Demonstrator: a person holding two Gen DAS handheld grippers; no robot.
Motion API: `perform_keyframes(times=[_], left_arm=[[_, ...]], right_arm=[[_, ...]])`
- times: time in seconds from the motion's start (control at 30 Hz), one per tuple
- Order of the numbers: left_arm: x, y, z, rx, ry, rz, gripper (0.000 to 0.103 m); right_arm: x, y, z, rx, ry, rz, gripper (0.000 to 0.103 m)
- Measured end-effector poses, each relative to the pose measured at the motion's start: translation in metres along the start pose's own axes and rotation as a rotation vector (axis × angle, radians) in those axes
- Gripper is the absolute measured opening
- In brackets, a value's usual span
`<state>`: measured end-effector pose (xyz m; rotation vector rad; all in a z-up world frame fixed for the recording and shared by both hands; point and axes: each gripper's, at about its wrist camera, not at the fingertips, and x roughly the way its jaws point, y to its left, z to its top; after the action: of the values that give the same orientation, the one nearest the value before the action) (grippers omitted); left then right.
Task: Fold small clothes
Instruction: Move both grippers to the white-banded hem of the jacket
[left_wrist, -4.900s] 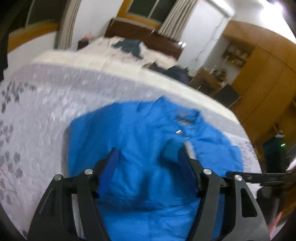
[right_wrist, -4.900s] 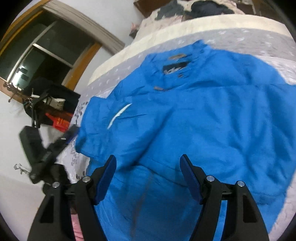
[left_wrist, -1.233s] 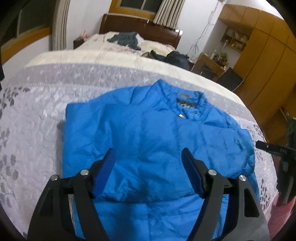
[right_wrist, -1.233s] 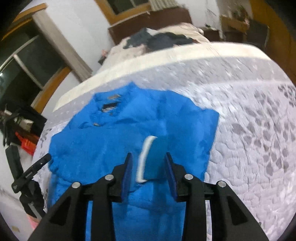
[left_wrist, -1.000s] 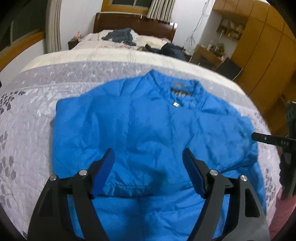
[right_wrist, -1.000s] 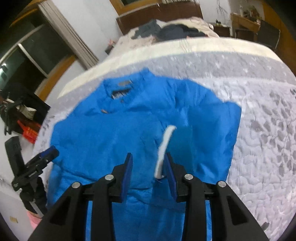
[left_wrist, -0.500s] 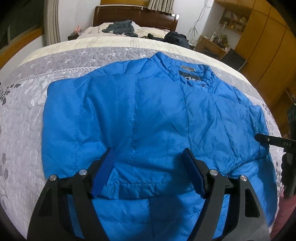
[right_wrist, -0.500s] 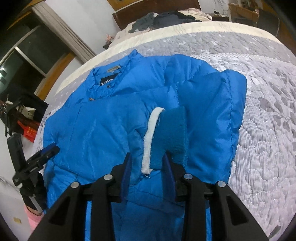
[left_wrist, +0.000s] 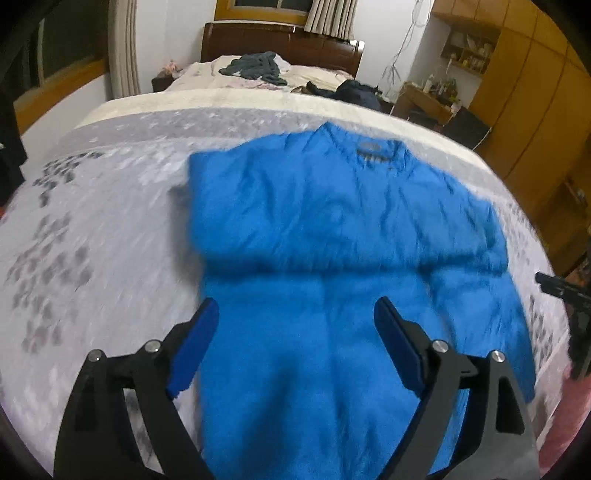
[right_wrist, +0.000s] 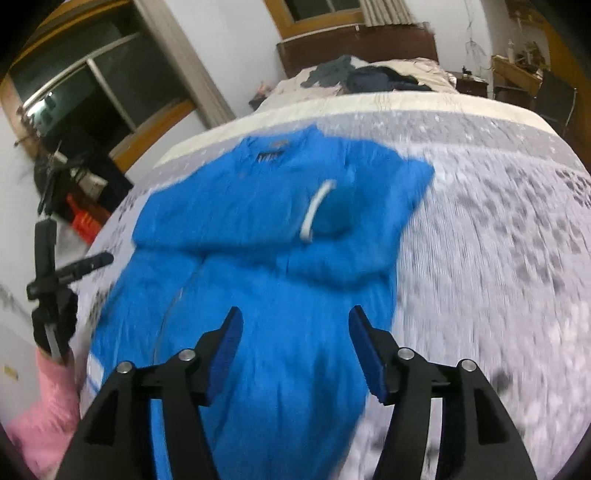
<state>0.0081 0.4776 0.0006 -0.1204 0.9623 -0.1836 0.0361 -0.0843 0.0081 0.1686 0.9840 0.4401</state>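
Left gripper (left_wrist: 295, 325) wide open, empty, above the blue jacket's (left_wrist: 332, 229) hem on the grey bedspread (left_wrist: 92, 240). Sleeves folded across chest, cuff (right_wrist: 332, 210) on top. Right gripper (right_wrist: 295, 336) also wide, empty, likely lining up the bottom fold.

A grey patterned quilt (left_wrist: 92, 229) covers the bed, dark clothes (left_wrist: 255, 68) heaped near the wooden headboard (left_wrist: 280, 46).

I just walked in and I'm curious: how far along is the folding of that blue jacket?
Done: both sleeves lie folded across the blue jacket, the white-edged cuff resting on the chest. In hand: nothing; the left gripper and right gripper hover open above the hem. Left: folding the long lower half up.
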Motion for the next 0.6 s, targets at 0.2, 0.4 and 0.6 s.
perform_keyframes(times=[0.2, 0.4, 0.6], left_arm=[[-0.029, 0.027, -0.072, -0.04, 0.07, 0.017, 0.086], [-0.048, 0.045, -0.12, -0.109, 0.094, 0.013, 0.086], [-0.057, 0.049, -0.152, -0.149, 0.121, -0.027, 0.087]], right_arm=[[-0.031, 0.007, -0.066, -0.031, 0.006, 0.017, 0.069], [-0.044, 0.012, -0.113, -0.004, 0.032, 0.022, 0.07], [-0.046, 0.017, -0.146, 0.026, 0.062, 0.05, 0.07]])
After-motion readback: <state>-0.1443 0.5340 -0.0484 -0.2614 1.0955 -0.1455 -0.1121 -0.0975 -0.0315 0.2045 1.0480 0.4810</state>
